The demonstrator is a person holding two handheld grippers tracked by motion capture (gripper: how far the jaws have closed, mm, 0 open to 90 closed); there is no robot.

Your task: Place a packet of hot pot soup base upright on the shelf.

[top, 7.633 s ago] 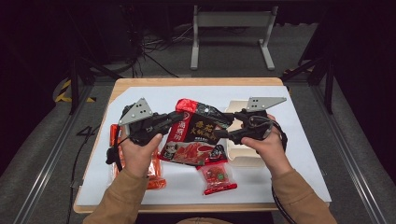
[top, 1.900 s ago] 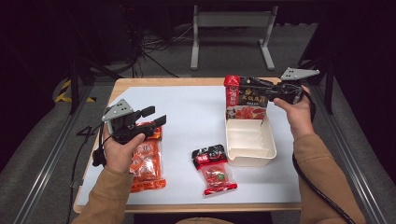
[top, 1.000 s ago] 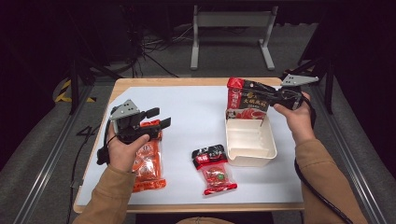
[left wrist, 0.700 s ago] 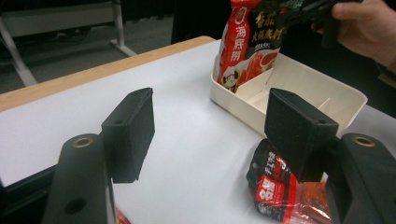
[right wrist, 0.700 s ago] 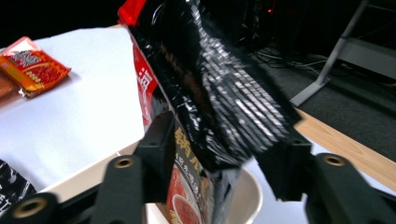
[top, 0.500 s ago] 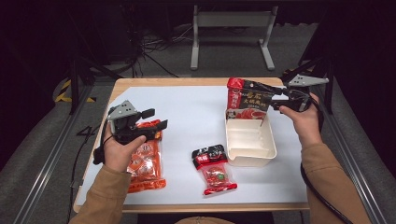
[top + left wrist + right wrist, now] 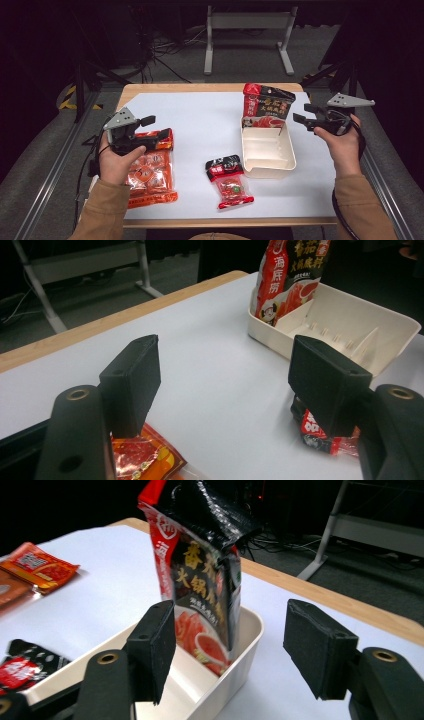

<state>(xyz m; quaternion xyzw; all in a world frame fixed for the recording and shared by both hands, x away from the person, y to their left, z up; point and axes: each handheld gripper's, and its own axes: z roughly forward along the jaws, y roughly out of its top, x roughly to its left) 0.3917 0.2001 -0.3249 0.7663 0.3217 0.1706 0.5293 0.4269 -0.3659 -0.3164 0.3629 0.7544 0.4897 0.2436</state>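
Dark room; wooden table (image 7: 150,89) under white sheet (image 7: 200,130), metal stand legs on floor beyond.

Tray (image 7: 268,151): cream, divided, at 3 o'clock of sheet centre, long axis running 12 to 6.

Pouch (image 7: 266,105): red and black, standing upright in tray's 12 o'clock end, long axis vertical, top edge up and crumpled, printed face toward 6 o'clock; leaning lightly against tray wall. Seen close in right gripper view (image 7: 200,570), bottom edge down inside tray.

Right gripper (image 7: 301,114): at 3 o'clock of pouch, just beside and clear of it, pointing toward 9 o'clock; jaws just opened, standing wide, nothing between them; released.

Left gripper (image 7: 156,127): at 9 o'clock of sheet, pointing toward 3 o'clock, above orange packet (image 7: 150,172); jaws just widened, spread apart, empty.

Orange packet: flat, long axis 12 to 6, partly under left hand (image 7: 117,162).

Small sachet (image 7: 229,181): red with black top, flat at 6 o'clock of centre, long axis roughly 12 to 6, black end toward 12.
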